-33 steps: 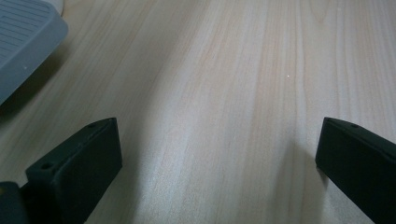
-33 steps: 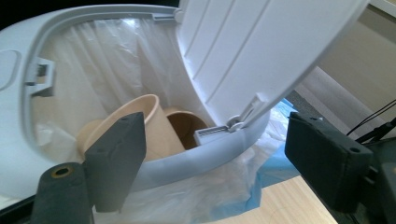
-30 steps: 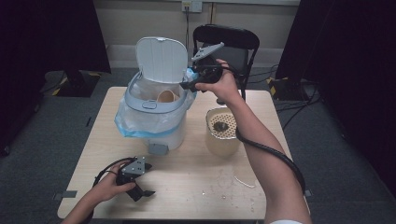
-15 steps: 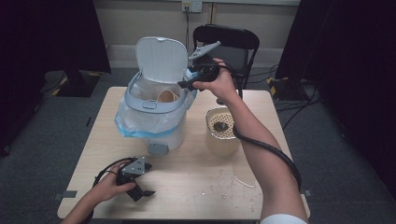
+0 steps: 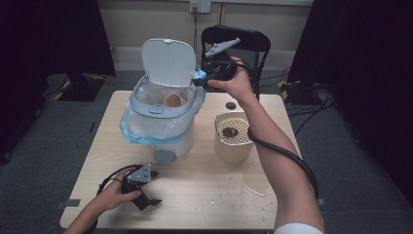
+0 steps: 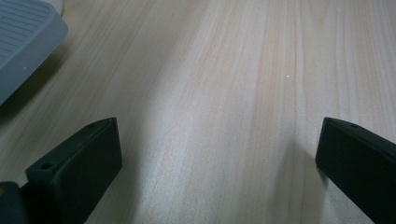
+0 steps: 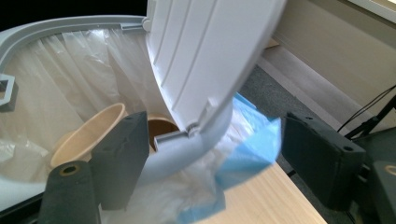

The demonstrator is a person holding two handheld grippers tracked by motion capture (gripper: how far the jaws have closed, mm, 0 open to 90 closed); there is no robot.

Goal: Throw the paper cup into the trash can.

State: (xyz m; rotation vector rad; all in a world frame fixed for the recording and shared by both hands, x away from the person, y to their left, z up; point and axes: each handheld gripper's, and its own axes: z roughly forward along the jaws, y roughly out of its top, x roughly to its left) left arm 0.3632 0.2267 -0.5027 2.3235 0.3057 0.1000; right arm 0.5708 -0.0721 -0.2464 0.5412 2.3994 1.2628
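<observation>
So we have the paper cup (image 5: pixel 174 101) already inside the bin (image 5: pixel 163 127), its lid (image 5: pixel 168 62) up, our right gripper (image 5: pixel 200 81) spread empty at the rim, left gripper (image 5: pixel 146 201) spread and idle on the table (image 5: pixel 219 190).

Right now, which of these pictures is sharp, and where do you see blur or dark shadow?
High view: the table and the bin are evenly lit and sharp, while the room on both sides is almost black. Left gripper view: the wood grain is soft, and a shadow lies beside each jaw. Right gripper view: the lid is bright, the blue bag edge is blurred, and the top left corner is dark.
</observation>
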